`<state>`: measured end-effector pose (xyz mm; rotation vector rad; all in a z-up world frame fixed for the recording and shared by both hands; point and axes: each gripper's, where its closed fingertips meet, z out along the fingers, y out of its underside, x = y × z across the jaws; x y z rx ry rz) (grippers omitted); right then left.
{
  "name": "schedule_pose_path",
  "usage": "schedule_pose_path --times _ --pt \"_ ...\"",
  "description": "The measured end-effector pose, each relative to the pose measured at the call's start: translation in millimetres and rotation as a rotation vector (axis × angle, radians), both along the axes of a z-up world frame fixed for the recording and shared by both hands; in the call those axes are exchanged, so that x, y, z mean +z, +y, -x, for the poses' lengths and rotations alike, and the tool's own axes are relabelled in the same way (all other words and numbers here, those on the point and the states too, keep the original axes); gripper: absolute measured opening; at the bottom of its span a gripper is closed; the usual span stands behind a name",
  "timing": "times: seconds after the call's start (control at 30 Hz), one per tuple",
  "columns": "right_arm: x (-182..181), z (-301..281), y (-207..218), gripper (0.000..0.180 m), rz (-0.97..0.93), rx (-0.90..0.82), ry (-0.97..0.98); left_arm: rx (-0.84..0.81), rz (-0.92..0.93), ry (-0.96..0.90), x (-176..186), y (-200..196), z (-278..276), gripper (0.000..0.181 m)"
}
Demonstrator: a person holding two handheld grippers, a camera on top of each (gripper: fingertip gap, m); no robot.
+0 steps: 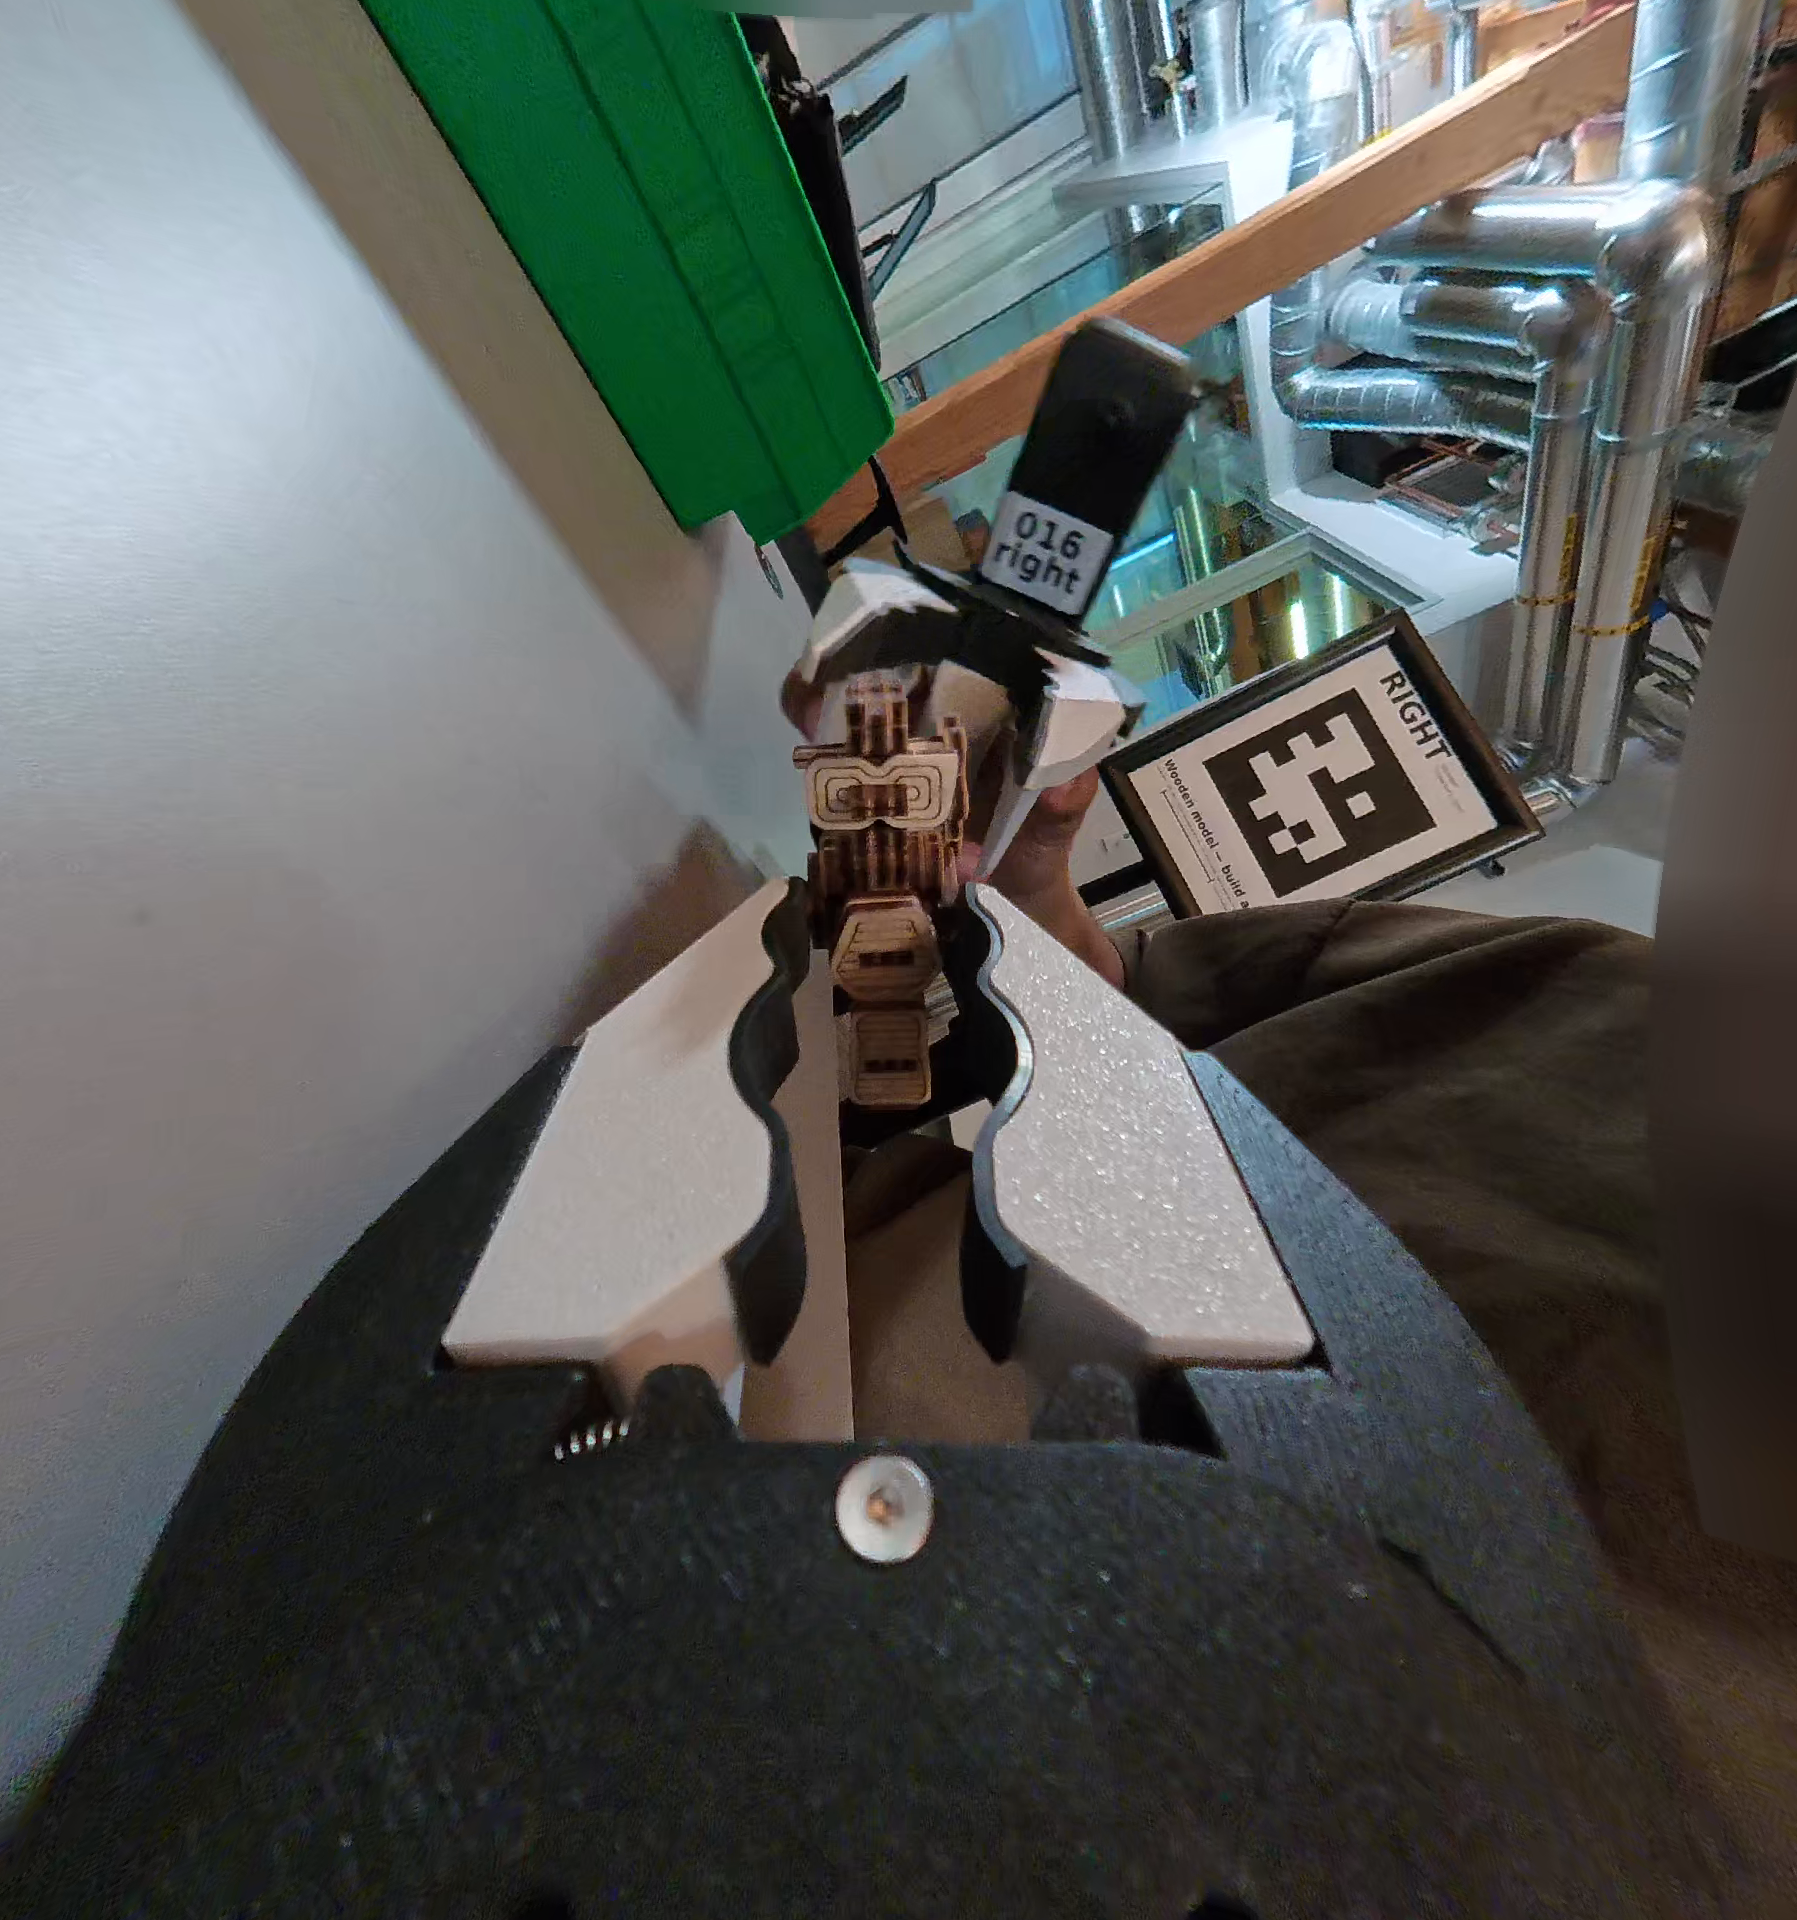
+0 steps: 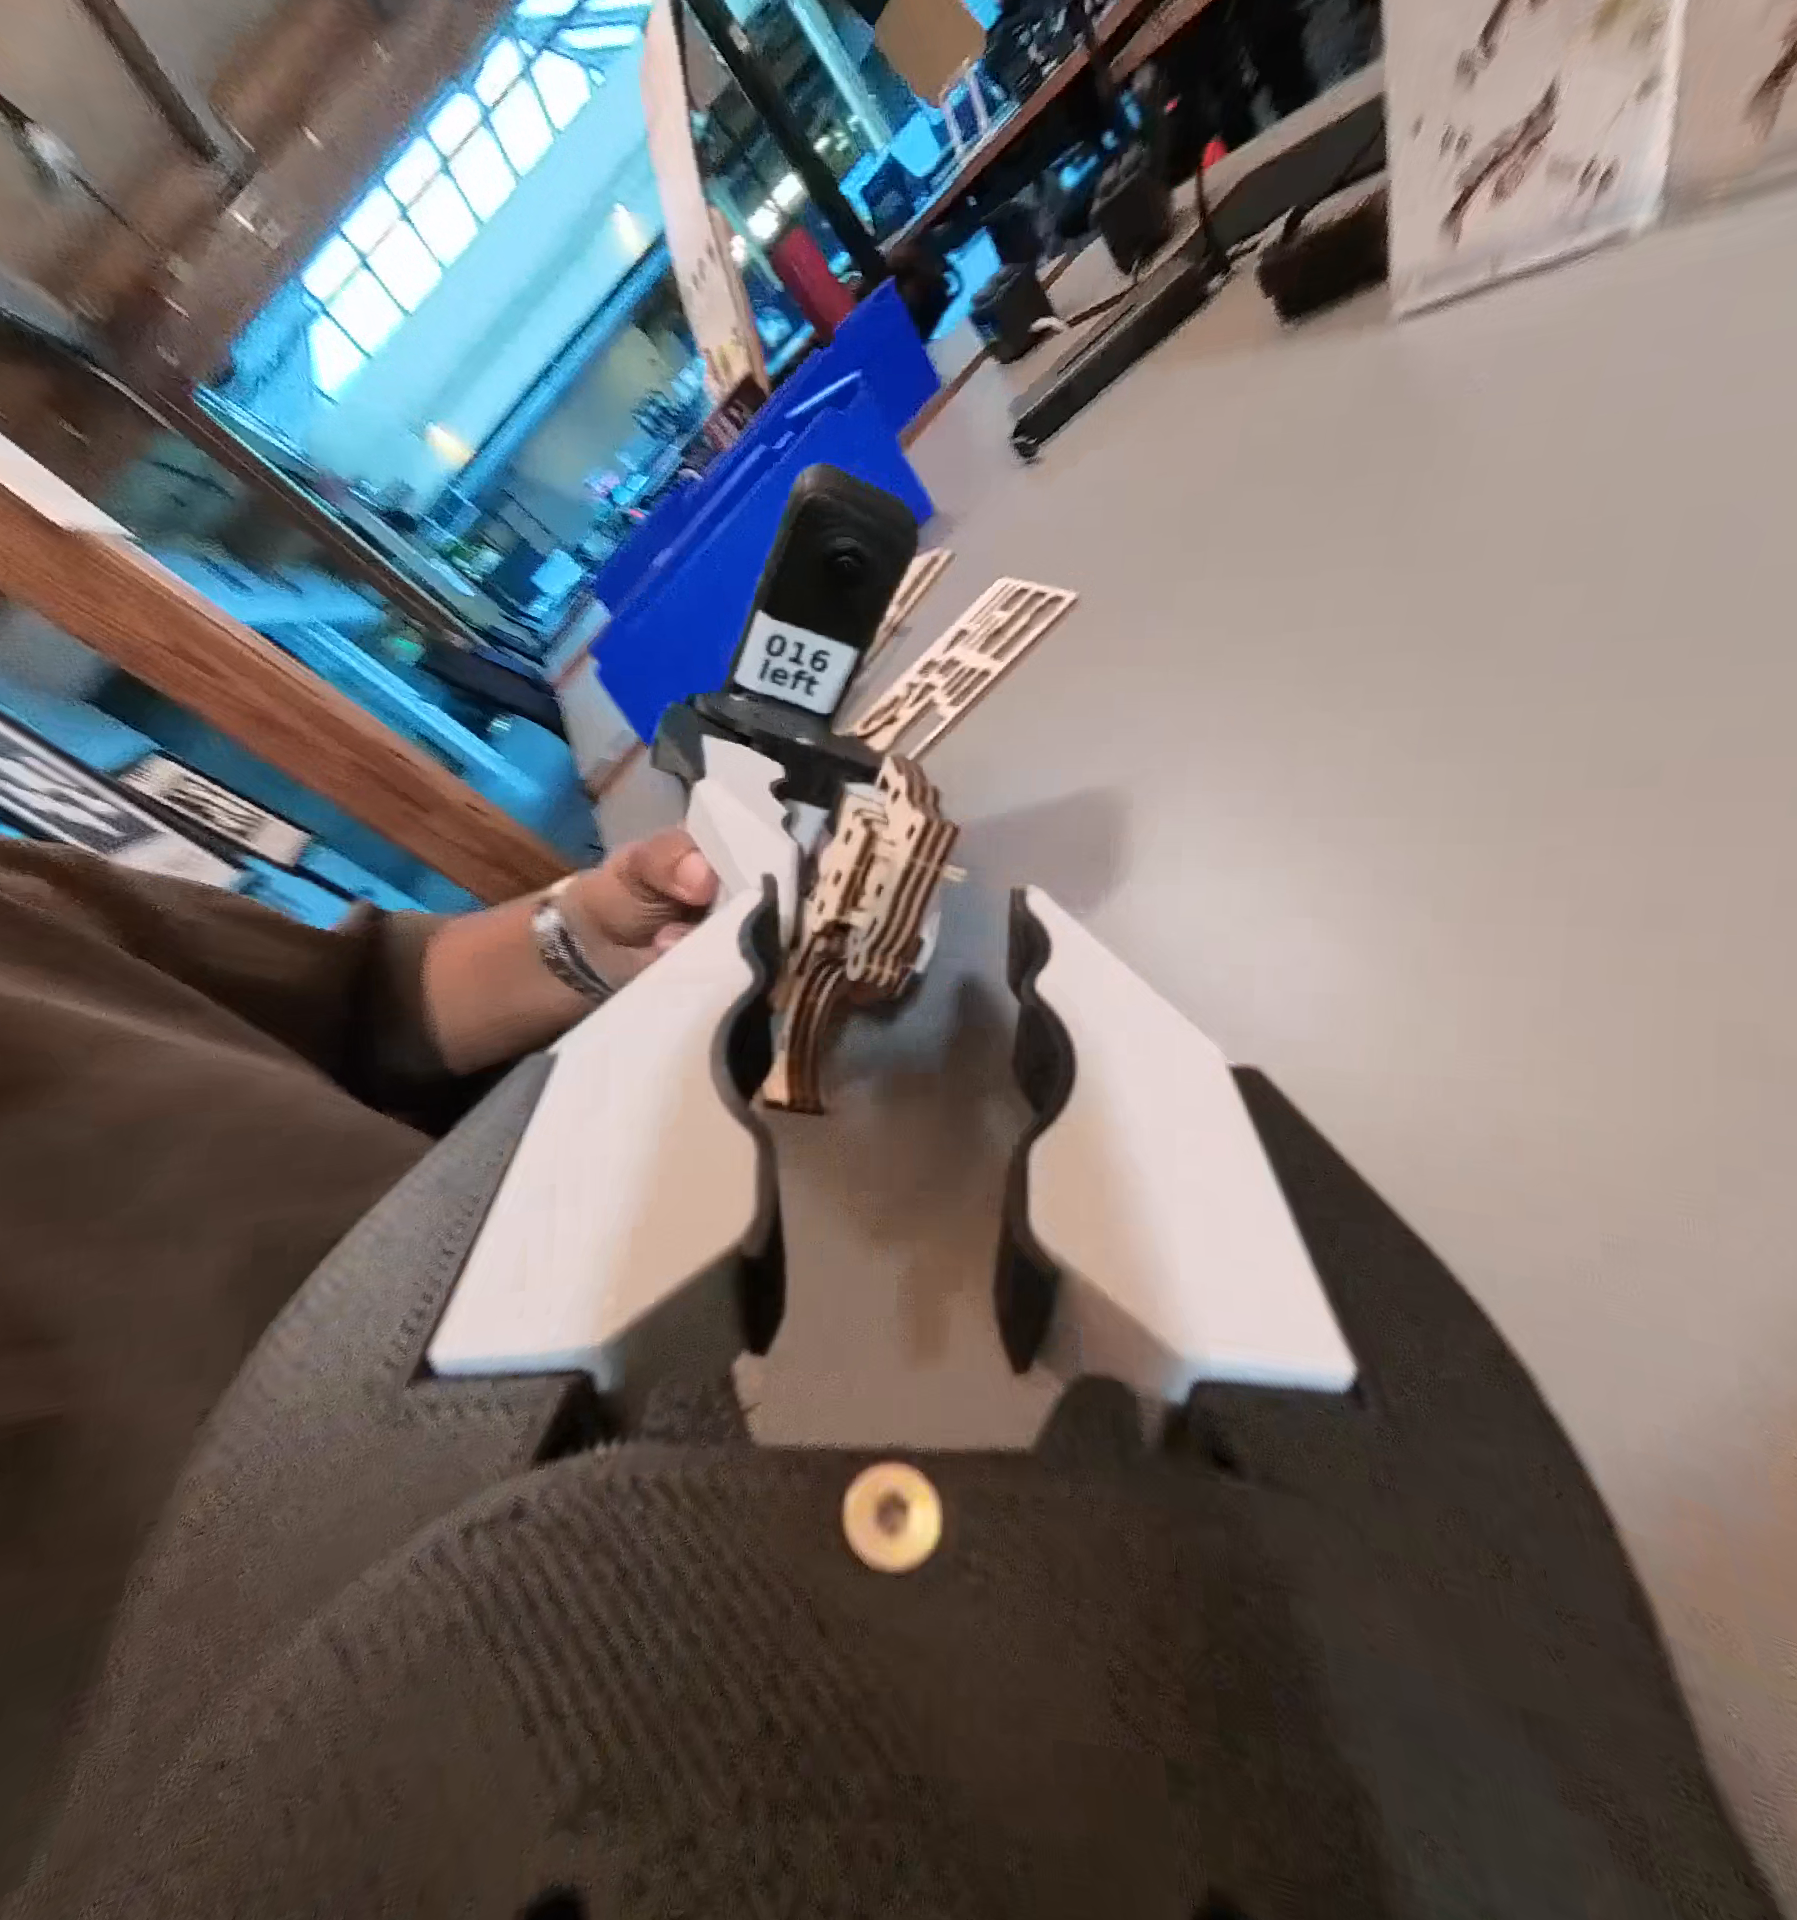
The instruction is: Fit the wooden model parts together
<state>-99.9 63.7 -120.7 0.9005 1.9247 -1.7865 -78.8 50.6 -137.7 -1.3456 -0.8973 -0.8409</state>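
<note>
I have the wooden model (image 1: 878,883) held off the table (image 2: 1393,727), between the two grippers. The left gripper (image 1: 881,914) is closed on its lower end; I judge this grip is there to steady the assembly for the other tool. The right gripper (image 2: 889,904) has its fingers (image 2: 1112,1060) parted, with the model's layered plywood body (image 2: 863,925) lying against the left finger only, so it is not clamping. In the left wrist view the right gripper sits over the model's top, probably lining up for a push or regrip.

Containers: a blue bin (image 2: 769,540) and a green bin (image 1: 665,260) stand beyond; contents not visible. Punched-out part sheets (image 2: 967,665) lie on the table near the blue bin.
</note>
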Motion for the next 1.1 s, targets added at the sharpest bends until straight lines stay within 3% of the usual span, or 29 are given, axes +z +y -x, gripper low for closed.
schedule_pose_path --times 0.33,0.9,1.1 --pt "-1 -12 -5 0.045 0.118 0.103 -0.200 -0.043 -0.036 0.029 6 5 -8 0.024" --pt "-2 -21 -9 0.020 0.124 0.162 -0.219 -0.078 -0.008 0.068 5 11 -16 0.024" --pt "-3 -21 -9 0.019 0.118 0.167 -0.215 -0.075 0.004 0.075 4 11 -16 0.024"
